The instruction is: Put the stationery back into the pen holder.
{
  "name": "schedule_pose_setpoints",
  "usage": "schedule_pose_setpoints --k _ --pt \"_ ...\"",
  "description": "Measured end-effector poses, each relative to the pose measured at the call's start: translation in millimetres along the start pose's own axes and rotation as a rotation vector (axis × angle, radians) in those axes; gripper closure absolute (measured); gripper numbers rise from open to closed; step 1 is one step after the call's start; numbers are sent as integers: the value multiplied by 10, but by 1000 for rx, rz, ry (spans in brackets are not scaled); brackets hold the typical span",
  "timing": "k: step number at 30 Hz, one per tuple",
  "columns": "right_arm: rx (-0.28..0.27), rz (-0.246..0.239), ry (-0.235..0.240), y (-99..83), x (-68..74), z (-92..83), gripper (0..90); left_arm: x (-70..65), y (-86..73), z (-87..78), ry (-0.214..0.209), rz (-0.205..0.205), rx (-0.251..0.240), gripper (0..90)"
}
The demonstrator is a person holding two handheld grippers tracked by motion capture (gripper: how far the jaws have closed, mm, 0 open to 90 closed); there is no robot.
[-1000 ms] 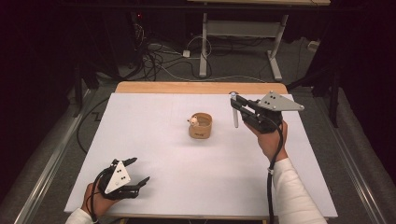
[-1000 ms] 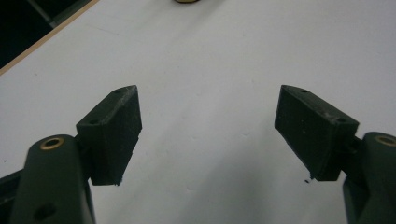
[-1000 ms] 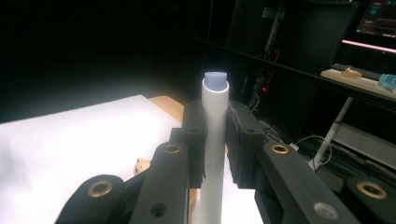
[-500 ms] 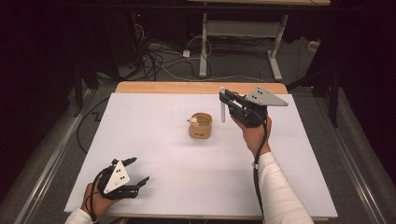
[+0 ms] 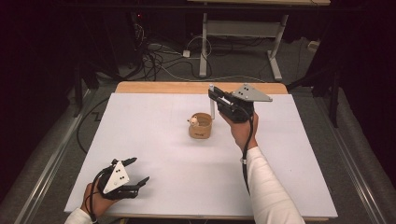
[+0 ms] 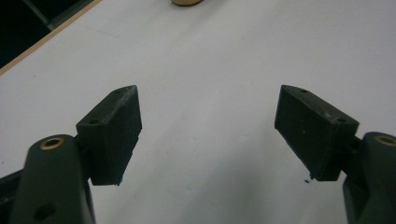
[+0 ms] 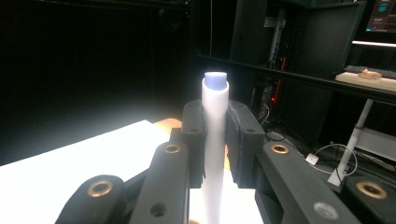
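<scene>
1. While the left tongs (image 5: 136,173) rest spread on the white tabletop (image 5: 154,140), nothing lies between them.
2. Farther off, the right tongs (image 5: 213,95) pinch an upright white plastic tube (image 7: 215,140).
3. Just beside them stands a small brown wooden cup (image 5: 201,126).

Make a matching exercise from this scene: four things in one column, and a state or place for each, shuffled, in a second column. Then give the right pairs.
Things:
1. left gripper
2. right gripper
3. white marker
4. round wooden cup

States or places:
A. stands in the middle of the white table
B. upright, clamped between two black jaws
C. jaws wide apart with nothing between them, low at the table's near left corner
D. jaws shut on a thin white thing, raised beside the cup

Pairs: 1-C, 2-D, 3-B, 4-A
</scene>
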State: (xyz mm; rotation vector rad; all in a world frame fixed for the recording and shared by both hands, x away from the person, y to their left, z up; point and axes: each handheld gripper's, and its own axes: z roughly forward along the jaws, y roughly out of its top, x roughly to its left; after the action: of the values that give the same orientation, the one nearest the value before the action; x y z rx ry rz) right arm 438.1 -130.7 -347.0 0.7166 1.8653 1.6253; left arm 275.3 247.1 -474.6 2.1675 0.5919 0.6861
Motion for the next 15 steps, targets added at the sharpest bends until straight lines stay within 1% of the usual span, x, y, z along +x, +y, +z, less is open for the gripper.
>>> schedule_pose_setpoints --k 4,6,7,12,15 --pt "9 2 5 -19 34 77 787 -4 -3 2 -4 -1 -2 223" --pt "5 8 9 -35 39 116 787 -4 -4 6 -6 1 0 223" --pt "14 8 5 -44 41 130 787 -4 -4 7 -8 1 -1 223" --pt "21 17 9 -104 30 212 787 0 -8 2 -7 -1 -6 223" --pt "27 35 3 -146 26 249 787 4 -11 0 -8 -3 -5 223"
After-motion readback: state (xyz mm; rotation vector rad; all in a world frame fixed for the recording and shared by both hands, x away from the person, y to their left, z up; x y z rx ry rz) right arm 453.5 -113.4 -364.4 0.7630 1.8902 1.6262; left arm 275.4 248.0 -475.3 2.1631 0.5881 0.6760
